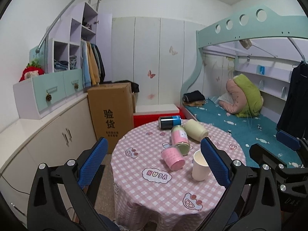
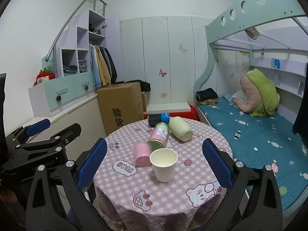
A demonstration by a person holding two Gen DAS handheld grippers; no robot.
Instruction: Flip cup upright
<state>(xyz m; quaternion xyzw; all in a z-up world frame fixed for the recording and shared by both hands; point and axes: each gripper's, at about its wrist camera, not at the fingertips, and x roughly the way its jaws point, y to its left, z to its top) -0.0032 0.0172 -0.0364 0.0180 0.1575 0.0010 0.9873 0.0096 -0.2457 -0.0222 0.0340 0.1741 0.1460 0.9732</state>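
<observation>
The cup (image 2: 164, 164) is already sitting upright on the tabletop (image 2: 173, 196), mouth up, right in front of a pile of tipped-over cans (image 2: 159, 136). Both tools are hanging back off the near edge, left tool (image 1: 153, 162) and right tool (image 2: 155, 162) spread wide, holding nothing and touching nothing.

Worktop (image 2: 163, 202) cloth: pink-and-white check with cartoon prints. Paper cup (image 2: 163, 164): plain white. Small can (image 2: 142, 155): pink. Long can (image 2: 159, 136): pink body, green ends. Jar (image 2: 180, 128): pale green. Far can (image 2: 158, 119): dark with blue band. Finger pads (image 2: 92, 165): textured blue. Bed cover (image 2: 256, 138), right of frame: teal, candy print.
</observation>
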